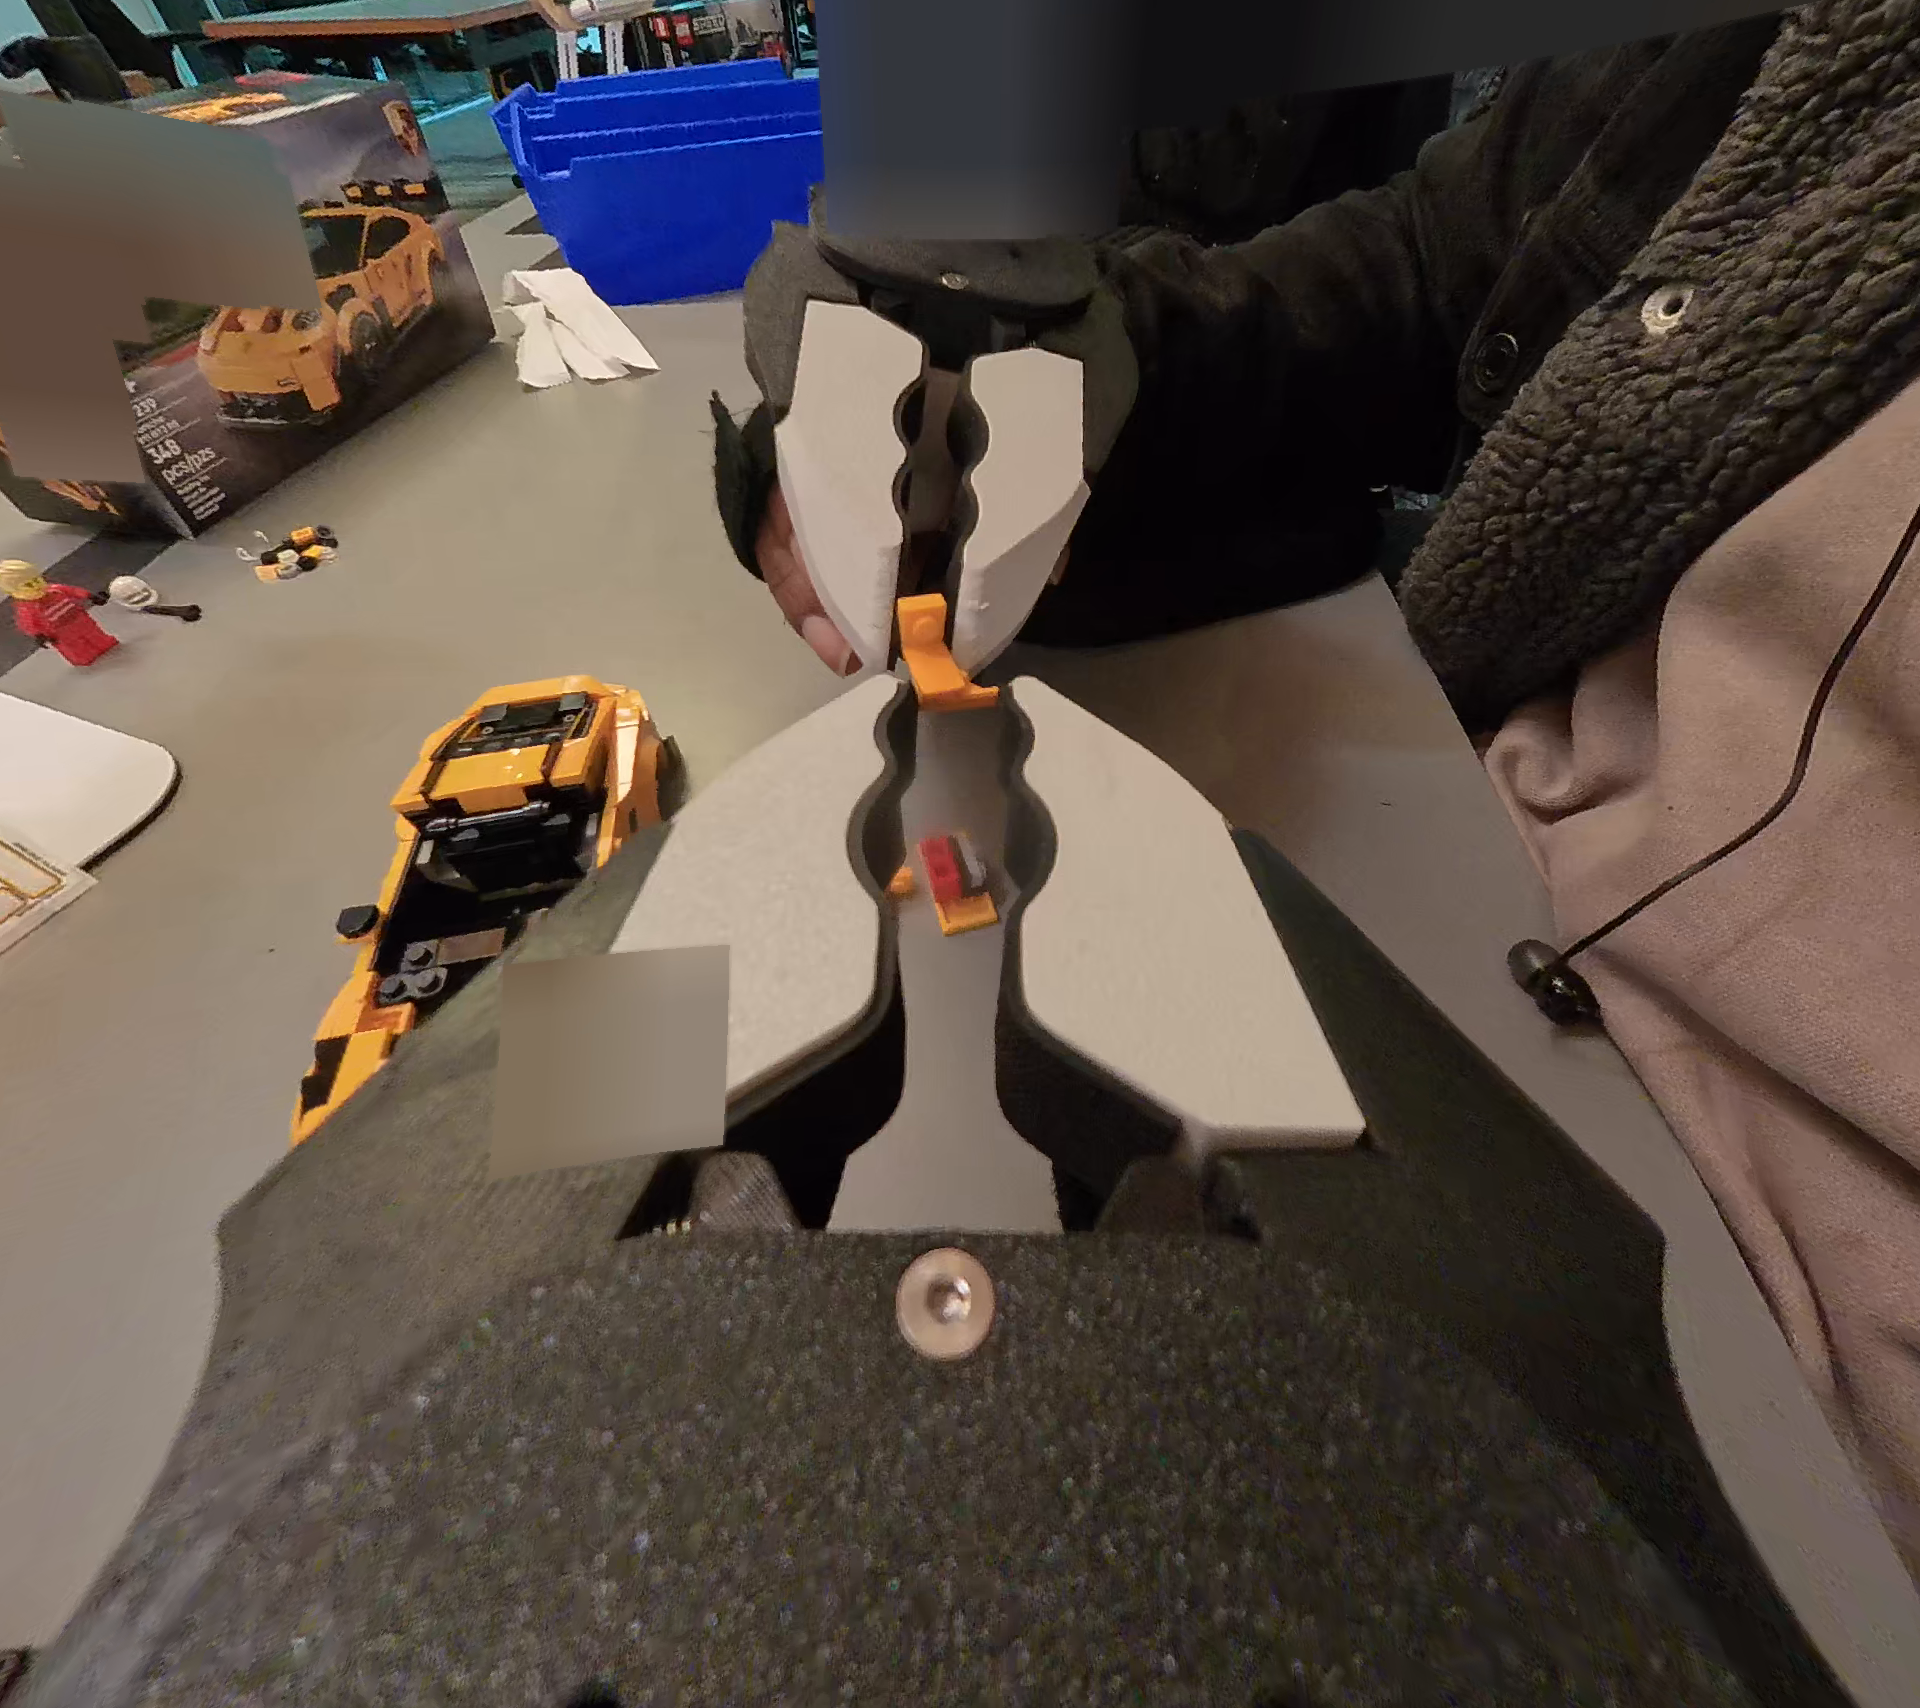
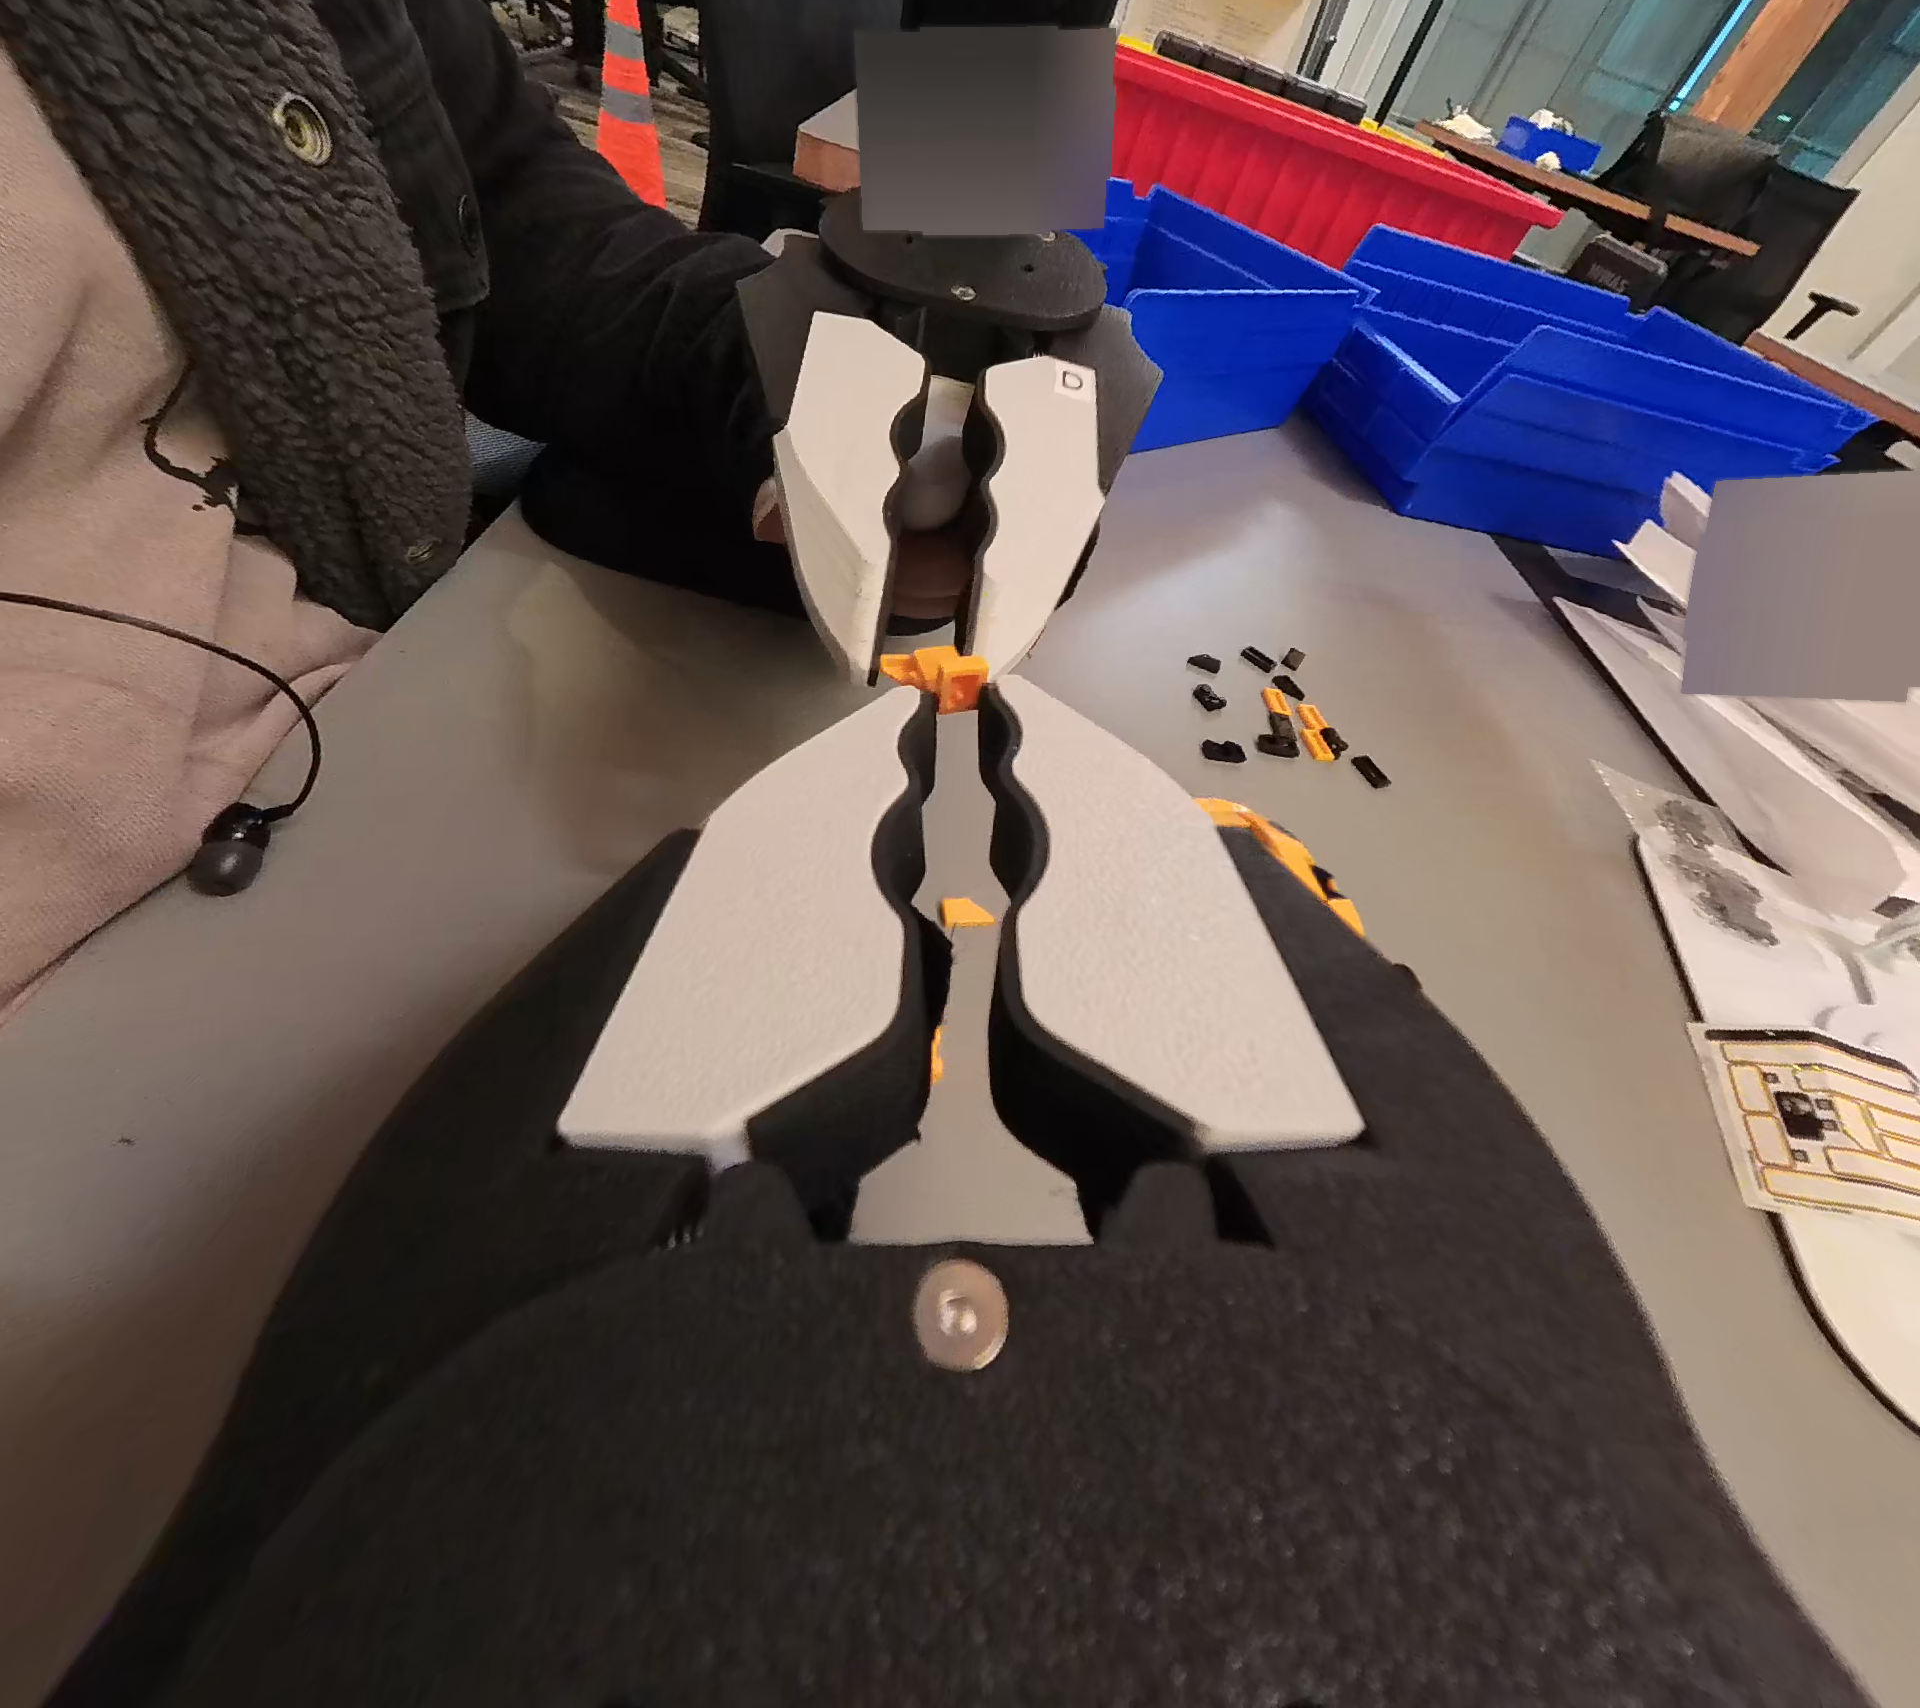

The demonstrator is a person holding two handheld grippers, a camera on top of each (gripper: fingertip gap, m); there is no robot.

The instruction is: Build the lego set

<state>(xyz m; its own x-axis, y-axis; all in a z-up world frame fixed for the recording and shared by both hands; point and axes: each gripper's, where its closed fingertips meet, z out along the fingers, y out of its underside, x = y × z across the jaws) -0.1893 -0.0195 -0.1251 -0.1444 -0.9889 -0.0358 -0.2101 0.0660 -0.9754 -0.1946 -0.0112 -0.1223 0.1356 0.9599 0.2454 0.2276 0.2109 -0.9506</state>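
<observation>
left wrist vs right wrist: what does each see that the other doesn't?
Left wrist only: the product box, a red minifigure, white tissue, and the half-built orange car nearly whole.

Right wrist only: a scatter of small black and orange pieces, the red bin, an orange traffic cone, and clear plastic bags.

Both: the left gripper and right gripper meeting tip to tip, shut on small orange pieces, above the grey table, with blue bins behind.

We see print and a crest on the dark cardboard set box (image 1: 312, 328) at upper left, and a small mark on the far white gripper finger (image 2: 1049, 453).
</observation>
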